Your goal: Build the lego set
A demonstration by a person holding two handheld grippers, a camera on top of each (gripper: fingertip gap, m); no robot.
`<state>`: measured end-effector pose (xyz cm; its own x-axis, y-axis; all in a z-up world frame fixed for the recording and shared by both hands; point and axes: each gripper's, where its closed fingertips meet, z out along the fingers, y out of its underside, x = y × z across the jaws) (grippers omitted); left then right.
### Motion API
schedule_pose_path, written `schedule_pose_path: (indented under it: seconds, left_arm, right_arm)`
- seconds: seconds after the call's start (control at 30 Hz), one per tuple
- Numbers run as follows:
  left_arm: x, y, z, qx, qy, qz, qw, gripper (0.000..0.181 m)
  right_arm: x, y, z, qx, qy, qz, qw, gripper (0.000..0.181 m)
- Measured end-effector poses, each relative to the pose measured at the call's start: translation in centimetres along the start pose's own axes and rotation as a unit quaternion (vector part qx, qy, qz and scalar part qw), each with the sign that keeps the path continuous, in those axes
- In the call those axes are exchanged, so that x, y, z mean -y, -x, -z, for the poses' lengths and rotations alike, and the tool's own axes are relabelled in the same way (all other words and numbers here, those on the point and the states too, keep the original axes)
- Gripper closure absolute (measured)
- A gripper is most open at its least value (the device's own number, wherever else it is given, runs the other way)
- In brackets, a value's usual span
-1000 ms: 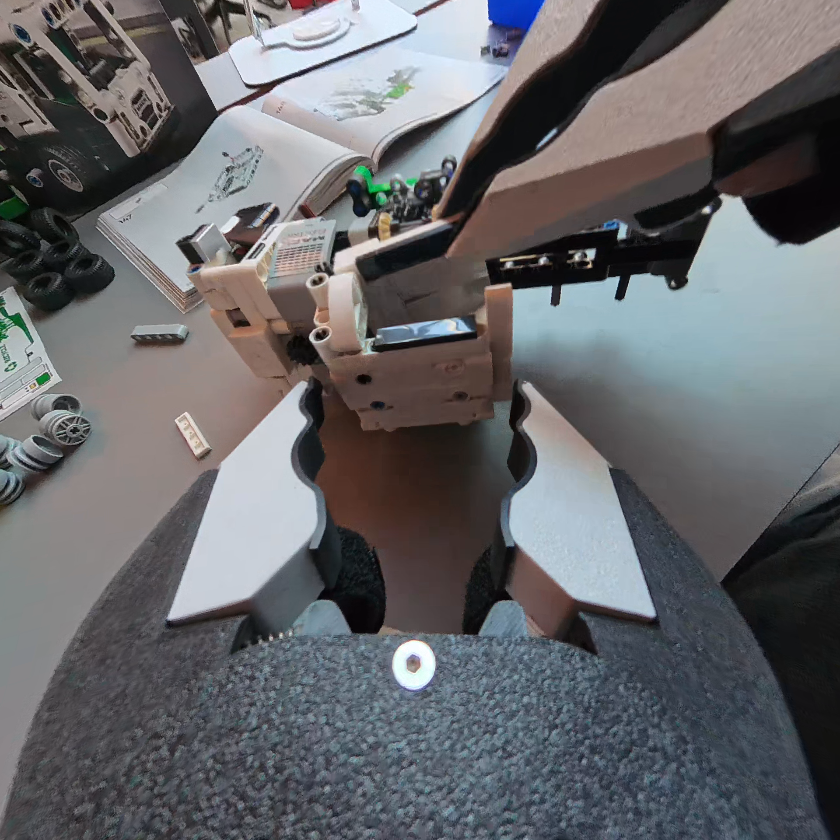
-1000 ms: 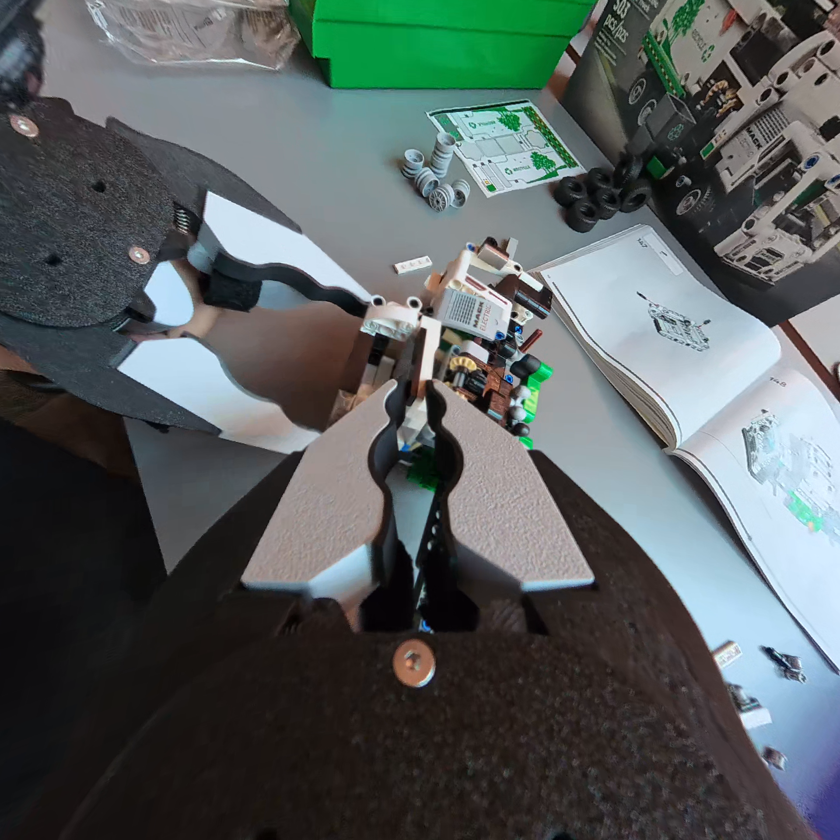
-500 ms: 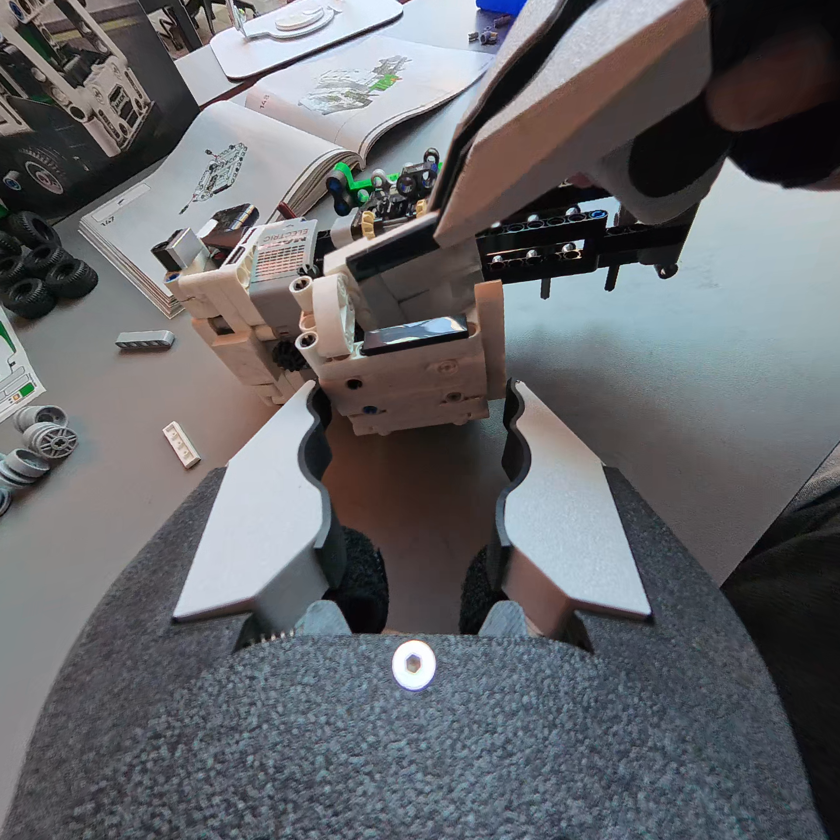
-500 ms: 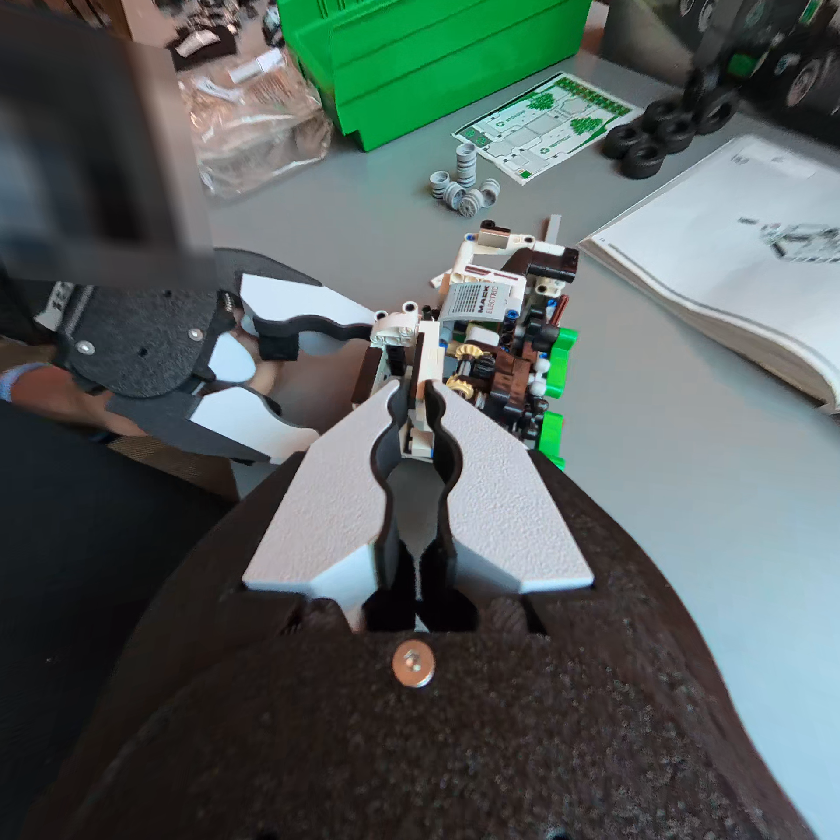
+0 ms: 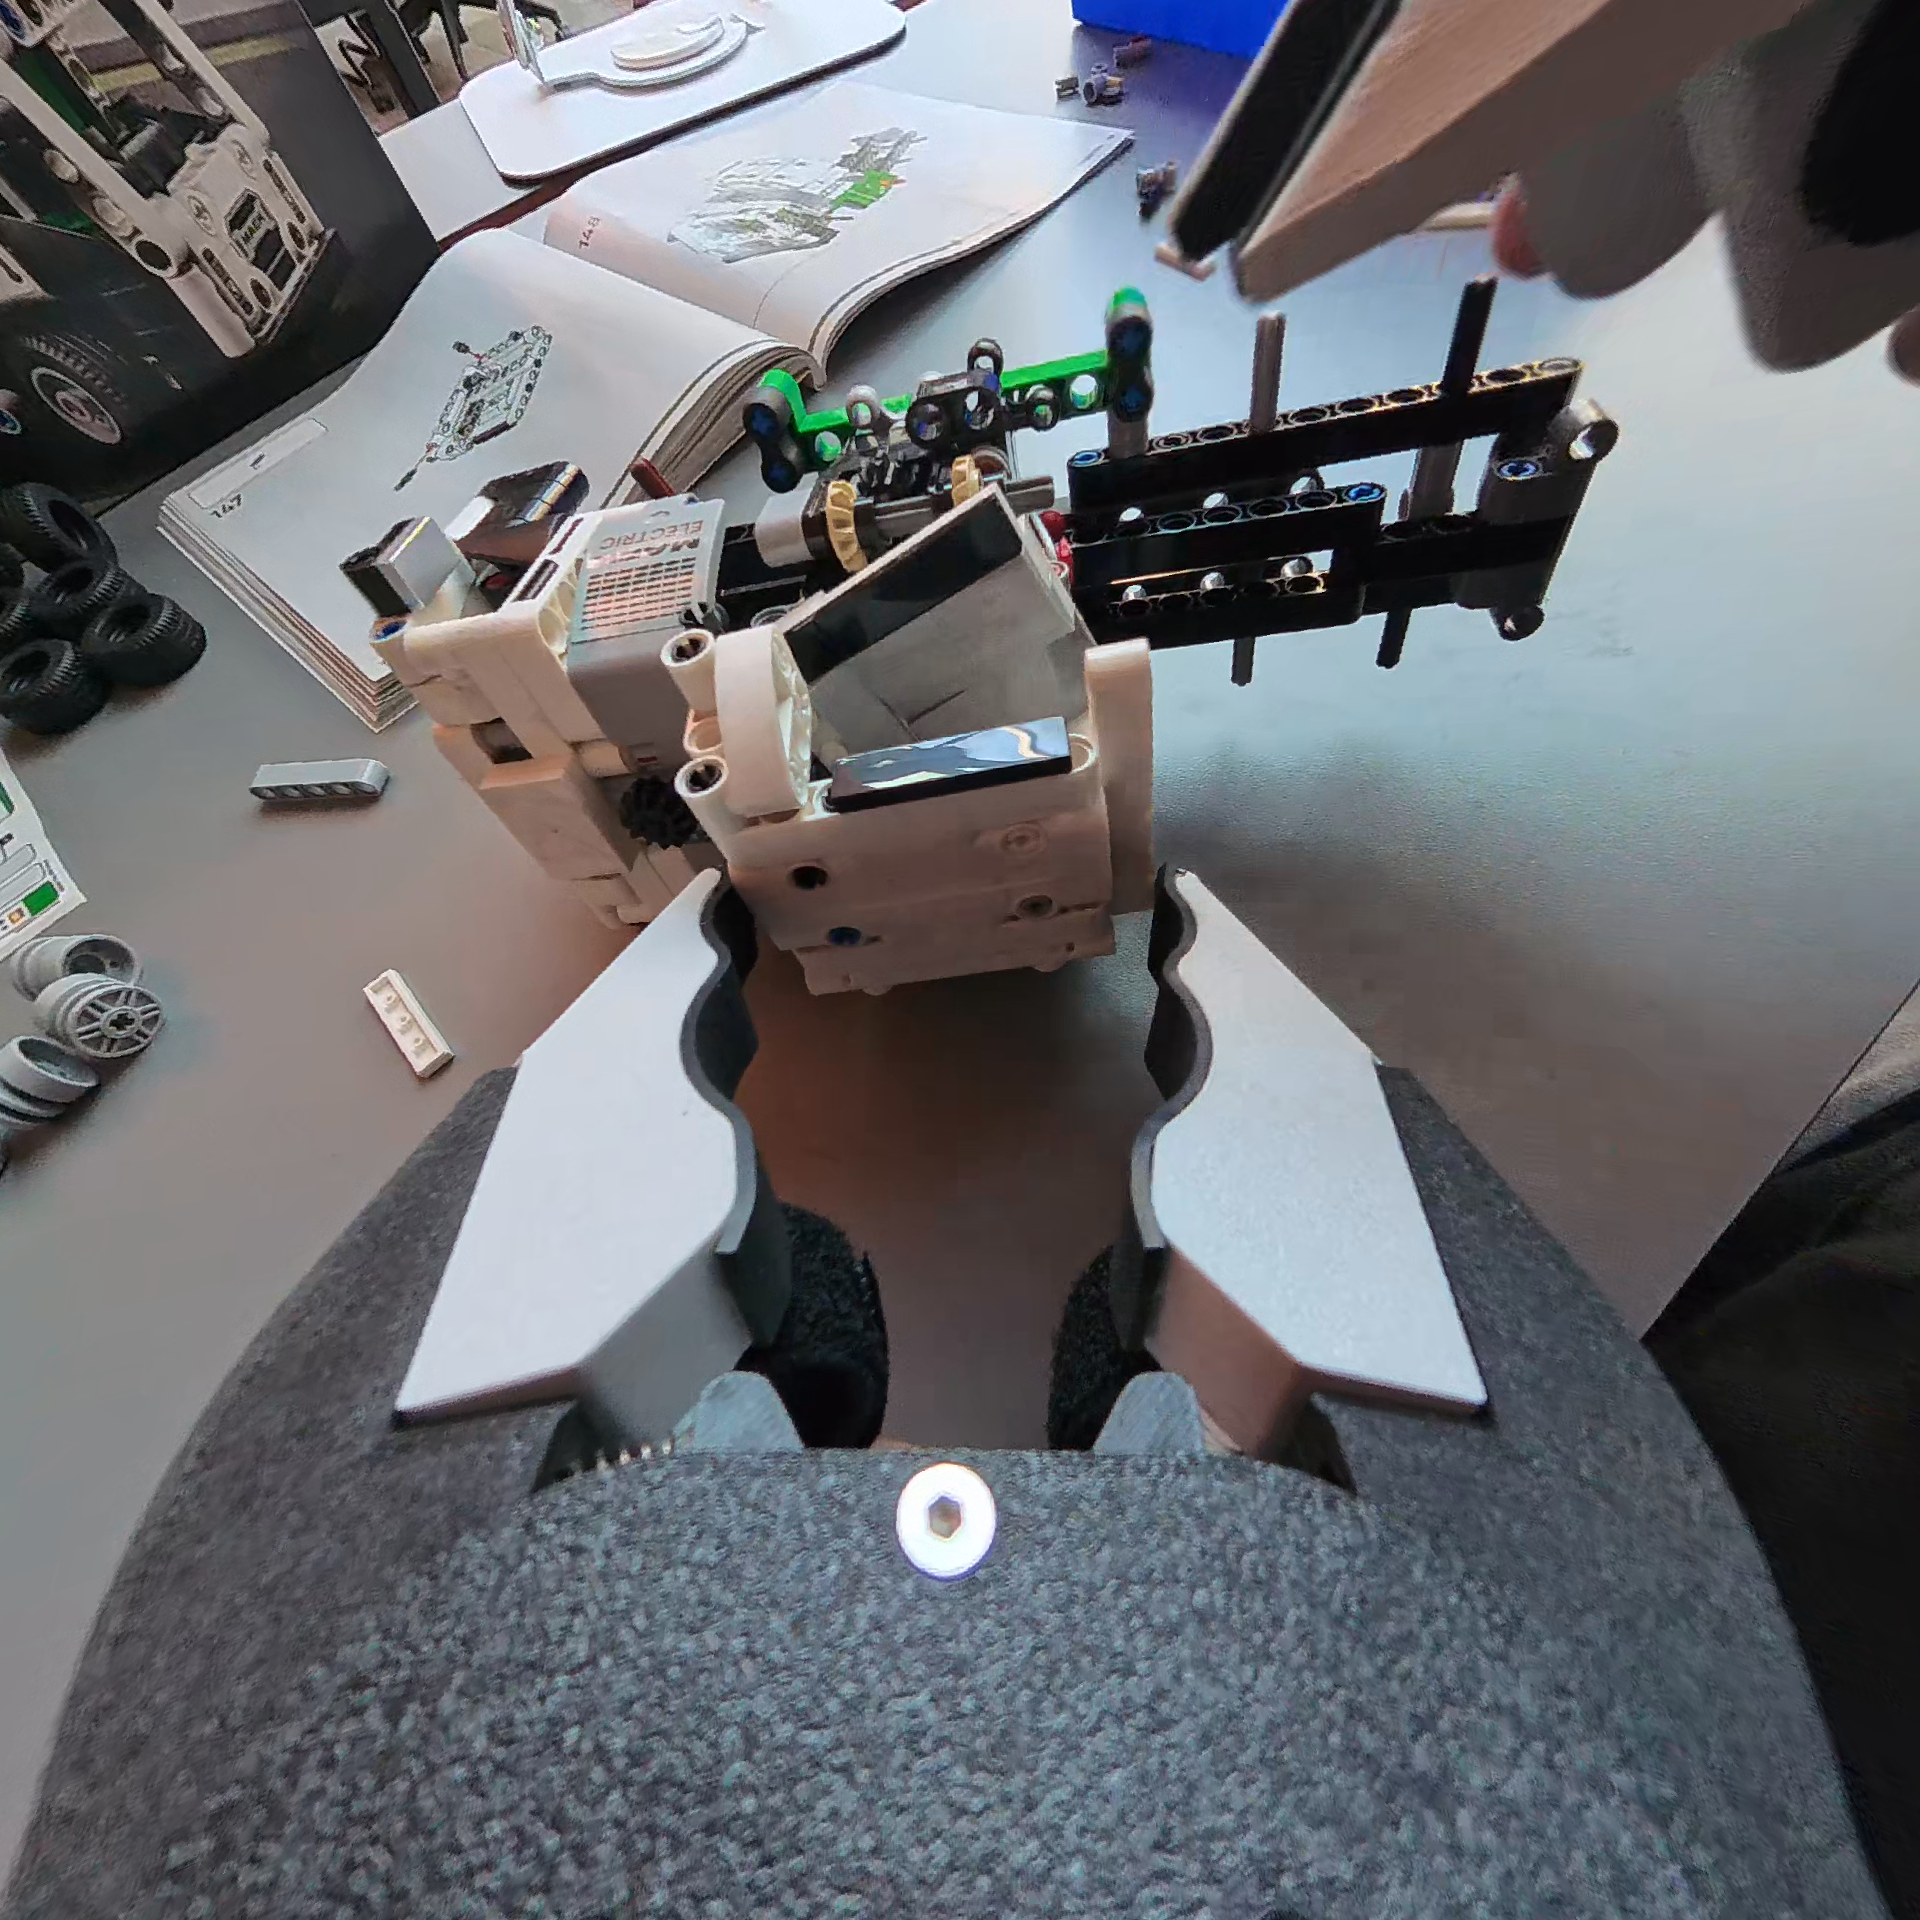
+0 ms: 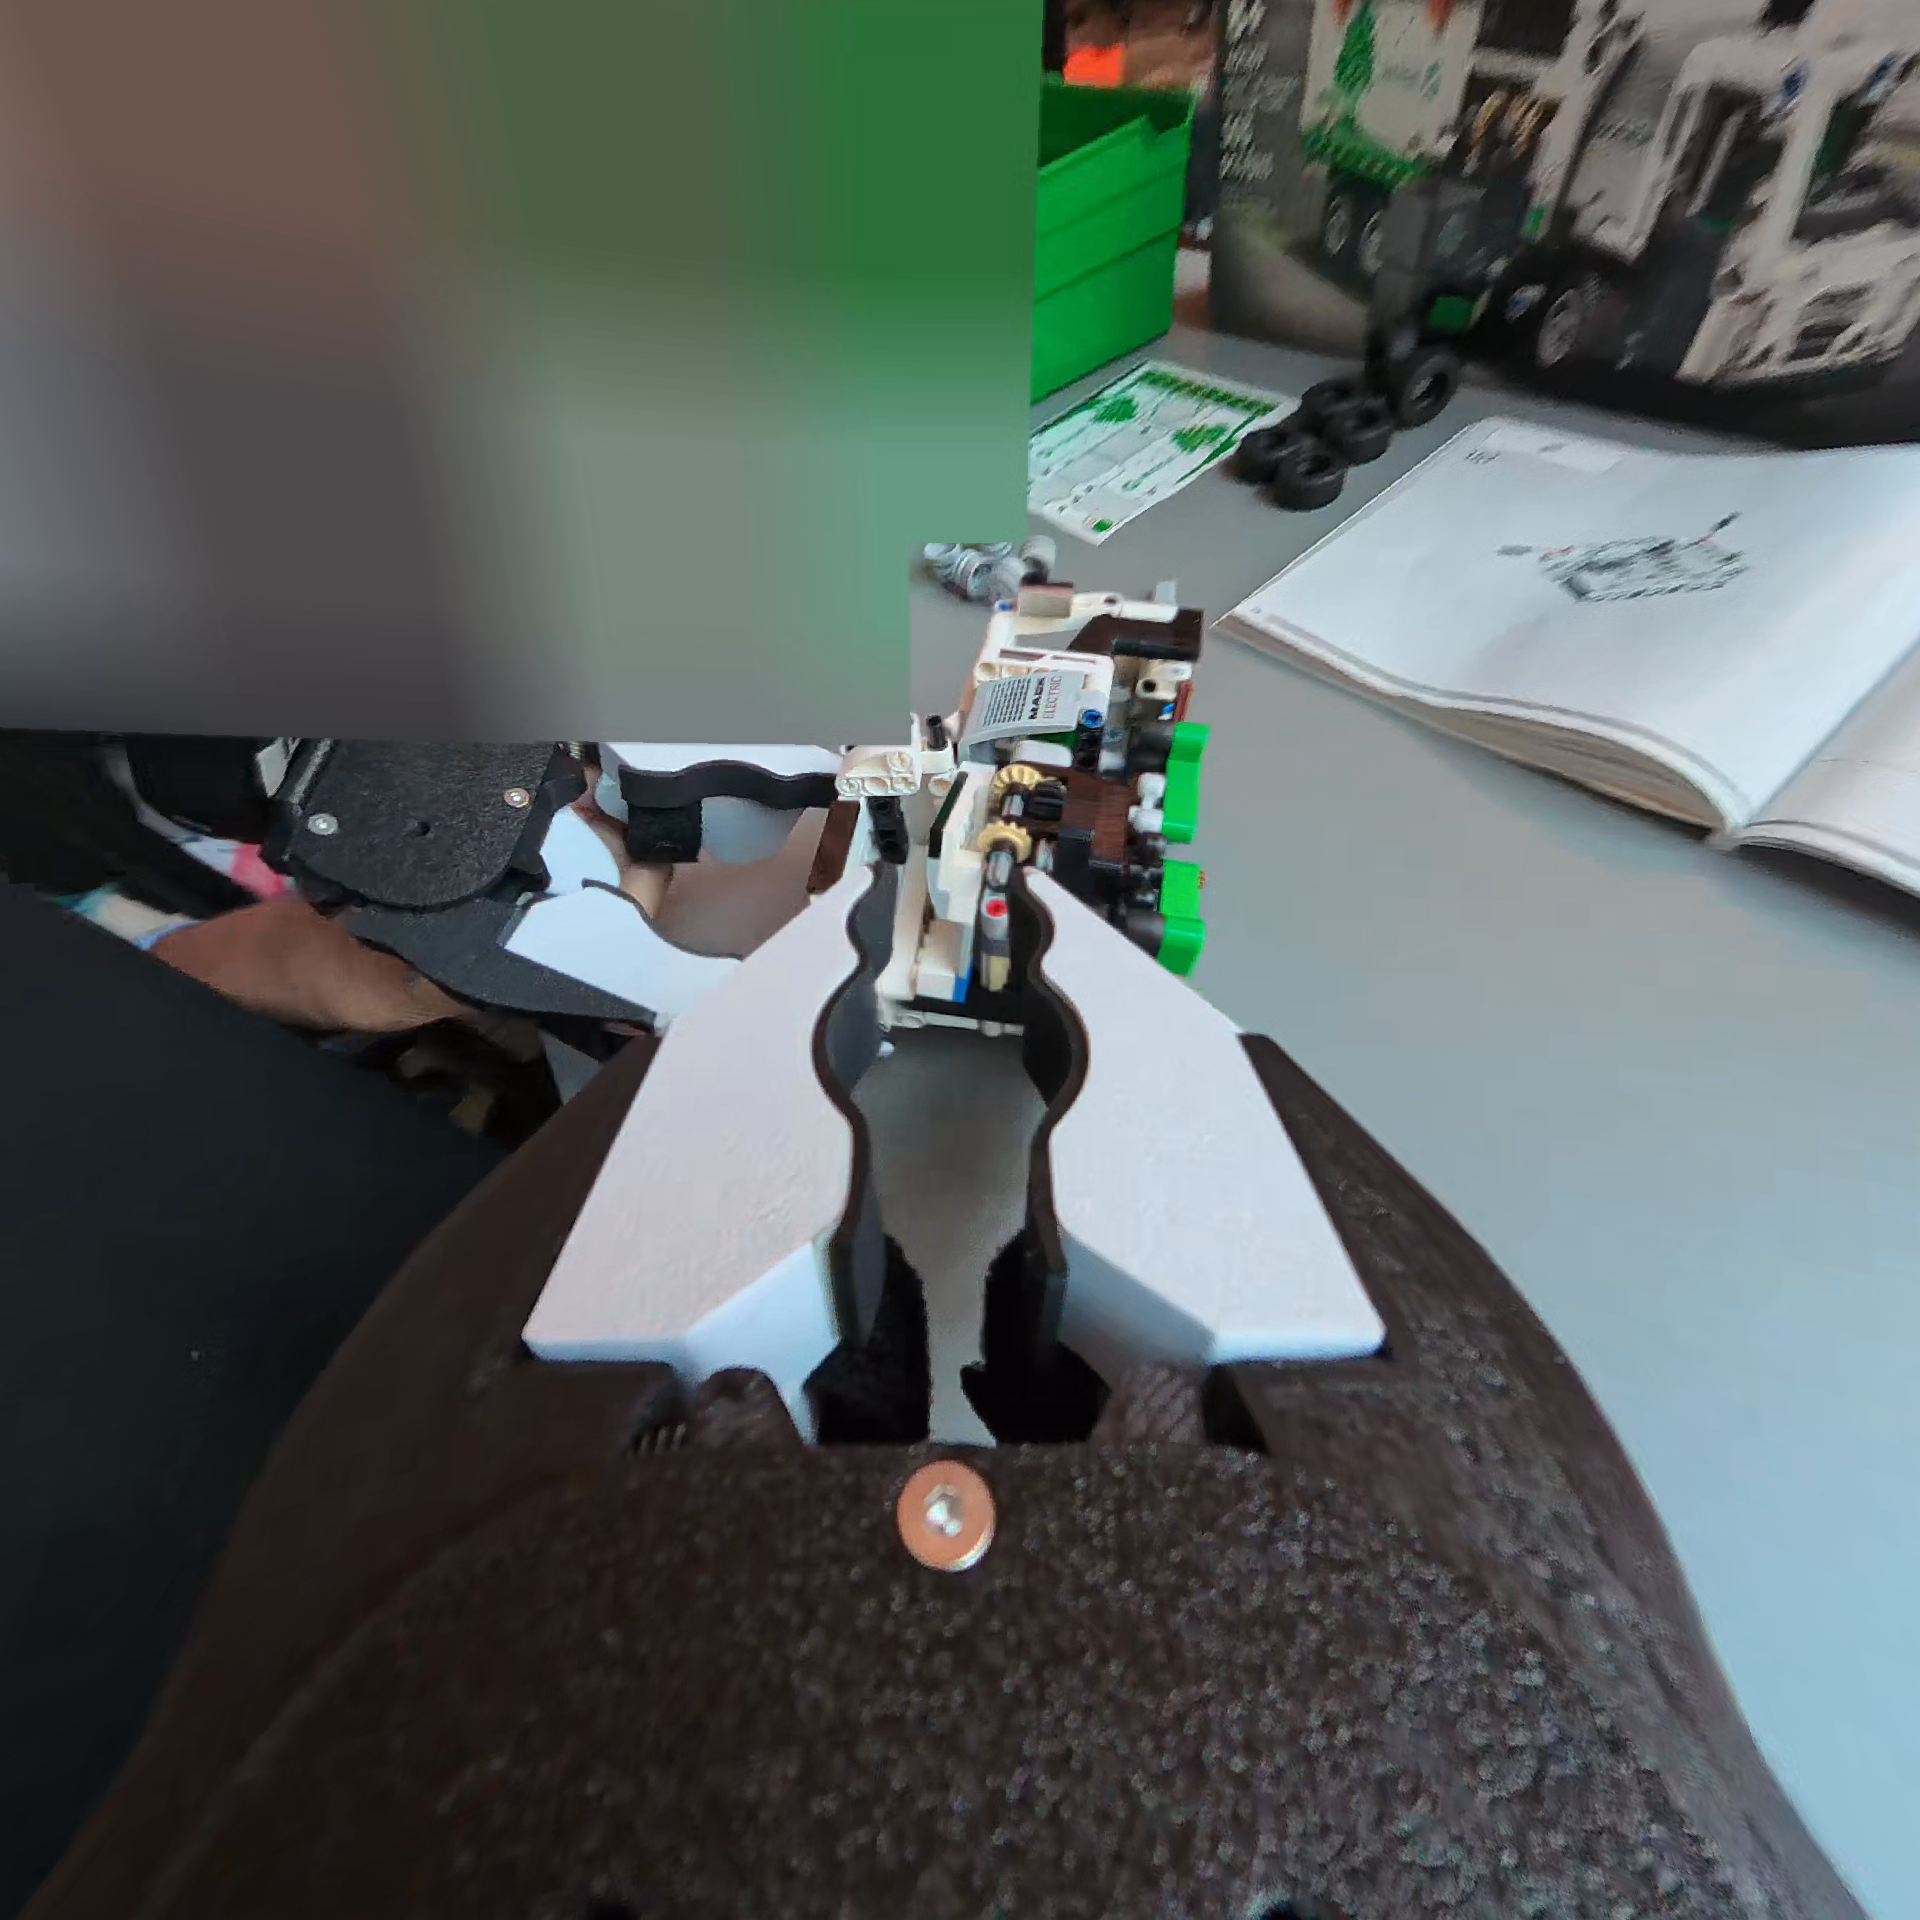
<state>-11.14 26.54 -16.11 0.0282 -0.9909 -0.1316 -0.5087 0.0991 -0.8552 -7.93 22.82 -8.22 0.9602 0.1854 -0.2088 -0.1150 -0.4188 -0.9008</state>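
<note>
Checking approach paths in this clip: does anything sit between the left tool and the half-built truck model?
Nothing visible does. The left tool is open, and the model's white front block sits right at its fingertips over bare table. The right tool hangs above and behind the model, out of that gap.

Cool daylight falls across my grey table (image 5: 1558, 883), with glare on the model's black tiles (image 5: 951, 764) and a soft shadow beneath it. My right view is motion-blurred toward the box (image 6: 1558, 187); wide-angle bending warps both pictures' edges.
</note>
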Motion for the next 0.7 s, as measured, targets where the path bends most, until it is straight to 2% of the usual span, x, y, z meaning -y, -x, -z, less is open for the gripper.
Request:
schedule_pose_path:
  seconds: [0.03,0.17,0.37,0.53,0.7]
  left_arm:
    - [0.0,0.0,0.0,-0.002,0.0,0.0,1.0,0.106]
    - [0.0,-0.1,0.0,-0.014,0.001,0.008,1.0,0.107]
    - [-0.3,-0.2,0.4,-0.036,0.005,0.031,0.999,0.11]
    - [0.0,0.2,1.6,-0.021,0.001,0.044,0.999,0.106]
    - [2.1,0.6,3.5,0.024,-0.025,0.029,0.999,0.114]
  right_arm:
    - [0.2,0.0,0.8,-0.015,-0.018,0.013,1.0,0.161]
    - [-1.4,0.5,2.8,-0.05,-0.036,0.046,0.997,0.161]
    - [-4.5,3.4,3.2,-0.046,-0.053,0.089,0.994,0.16]
    - [-7.2,4.0,4.0,-0.032,-0.056,0.062,0.996,0.161]
    - [-7.1,3.6,5.3,-0.011,-0.091,0.008,0.996,0.161]
